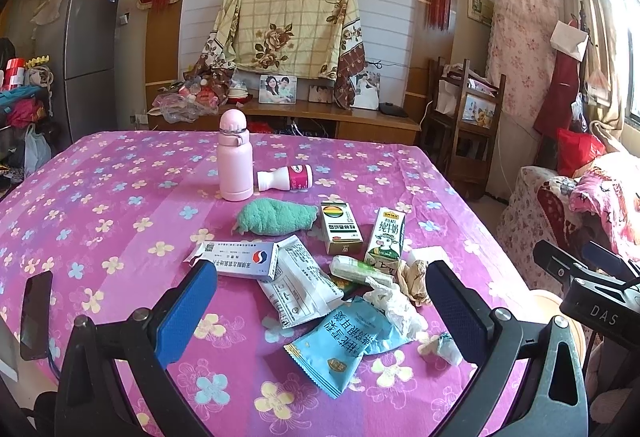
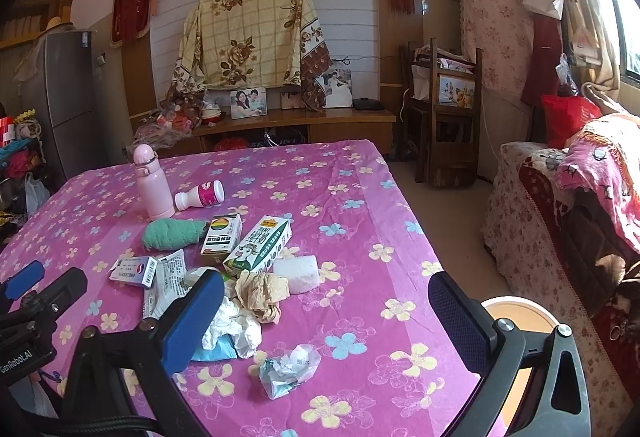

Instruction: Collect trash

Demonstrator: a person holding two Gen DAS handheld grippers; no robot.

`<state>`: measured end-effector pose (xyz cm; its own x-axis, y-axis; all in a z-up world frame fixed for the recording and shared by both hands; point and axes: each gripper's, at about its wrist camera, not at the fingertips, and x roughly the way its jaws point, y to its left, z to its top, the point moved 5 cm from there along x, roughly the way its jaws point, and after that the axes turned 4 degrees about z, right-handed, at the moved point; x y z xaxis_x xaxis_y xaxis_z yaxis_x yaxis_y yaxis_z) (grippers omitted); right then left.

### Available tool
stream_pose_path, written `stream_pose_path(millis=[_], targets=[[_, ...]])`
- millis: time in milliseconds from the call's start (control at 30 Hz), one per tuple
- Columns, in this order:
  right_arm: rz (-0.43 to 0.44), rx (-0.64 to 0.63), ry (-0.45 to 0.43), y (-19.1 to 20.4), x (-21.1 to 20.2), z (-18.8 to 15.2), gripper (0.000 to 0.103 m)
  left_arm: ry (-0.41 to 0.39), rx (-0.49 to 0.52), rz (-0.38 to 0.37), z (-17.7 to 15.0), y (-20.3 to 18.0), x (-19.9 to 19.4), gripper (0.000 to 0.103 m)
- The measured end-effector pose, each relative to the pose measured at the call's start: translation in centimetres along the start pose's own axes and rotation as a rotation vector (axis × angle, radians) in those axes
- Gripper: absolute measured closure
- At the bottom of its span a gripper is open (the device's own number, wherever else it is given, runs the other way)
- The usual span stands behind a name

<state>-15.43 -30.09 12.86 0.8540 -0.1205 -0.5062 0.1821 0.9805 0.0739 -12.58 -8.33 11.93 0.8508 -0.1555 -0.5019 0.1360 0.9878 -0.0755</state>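
Observation:
Trash lies on the pink flowered tablecloth [image 1: 120, 197]: a blue snack wrapper [image 1: 340, 345], a white wrapper [image 1: 300, 285], a blue-white medicine box [image 1: 236, 261], crumpled white tissue [image 1: 394, 303], brown crumpled paper [image 2: 262, 293], a milk carton [image 2: 260, 243], a green-striped box [image 2: 222, 237] and a small crumpled wrapper [image 2: 288, 369]. My left gripper [image 1: 320, 317] is open and empty above the wrappers. My right gripper [image 2: 324, 321] is open and empty, just above the small crumpled wrapper.
A pink thermos [image 1: 235, 157] stands upright, a small yogurt bottle [image 1: 284, 177] lies beside it, and a green cloth [image 1: 276, 221] lies in front. A white block [image 2: 297, 273] sits by the carton. A round bin rim [image 2: 516, 311] shows beyond the table's right edge. A sofa [image 2: 560, 217] stands right.

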Motion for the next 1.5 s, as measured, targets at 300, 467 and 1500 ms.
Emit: stream_pose_path(millis=[300, 467, 1500], targets=[[0.002, 0.0, 0.005, -0.1, 0.0, -0.1, 0.0, 0.009, -0.001, 0.001, -0.2, 0.0, 0.1, 0.0], [0.011, 0.004, 0.019, -0.3, 0.3, -0.4, 0.0, 0.016, -0.001, 0.006, -0.3, 0.3, 0.3, 0.0], [0.055, -0.023, 0.154, 0.7, 3.0, -2.3, 0.0, 0.086, -0.023, 0.043, -1.7, 2.0, 2.6, 0.0]])
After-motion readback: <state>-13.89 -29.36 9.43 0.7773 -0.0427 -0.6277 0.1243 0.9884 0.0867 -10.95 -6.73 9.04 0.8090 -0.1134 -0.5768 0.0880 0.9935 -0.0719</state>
